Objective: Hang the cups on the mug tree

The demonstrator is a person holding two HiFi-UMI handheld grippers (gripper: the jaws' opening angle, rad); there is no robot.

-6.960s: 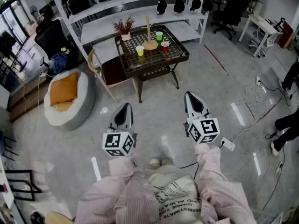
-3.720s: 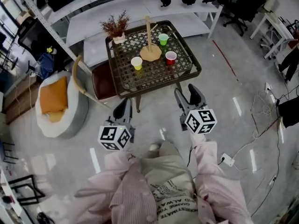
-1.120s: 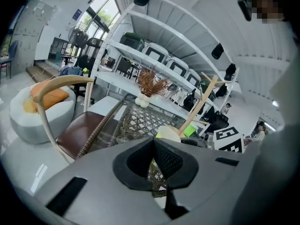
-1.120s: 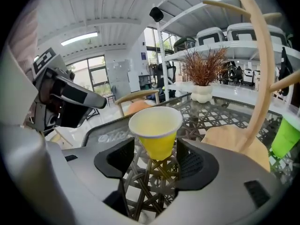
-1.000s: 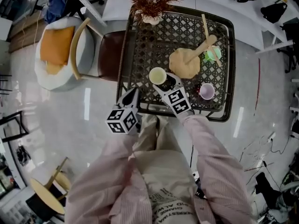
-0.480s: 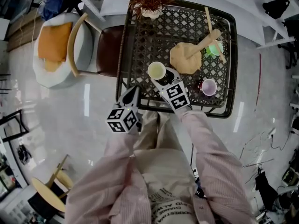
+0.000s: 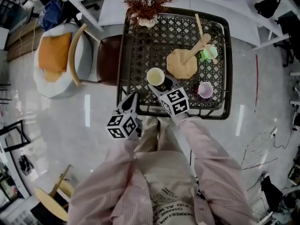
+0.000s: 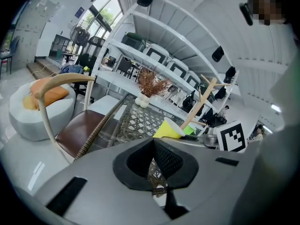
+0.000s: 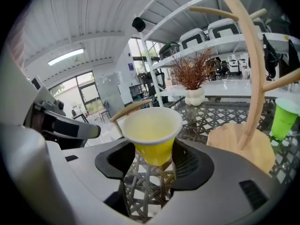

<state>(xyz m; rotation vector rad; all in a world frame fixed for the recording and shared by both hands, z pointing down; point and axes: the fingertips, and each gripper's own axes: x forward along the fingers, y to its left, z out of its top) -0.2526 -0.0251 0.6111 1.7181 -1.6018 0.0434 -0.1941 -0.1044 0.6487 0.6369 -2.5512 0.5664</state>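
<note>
Grey left tongs [image 7: 133, 97] hang closed and empty at the near edge of the tabletop [image 7: 140, 55]. Right tongs [image 9: 154, 165], jaws just closing but not yet clearly pinching, straddle the upright yellow cup [image 9: 152, 135]. The mug tree [image 7: 183, 63] stands near on the cup's right, so the right hand is nearer.

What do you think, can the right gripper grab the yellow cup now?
Probably yes. The right gripper's jaws have just been closing and stand on either side of the yellow cup, with nothing in the way.
</note>
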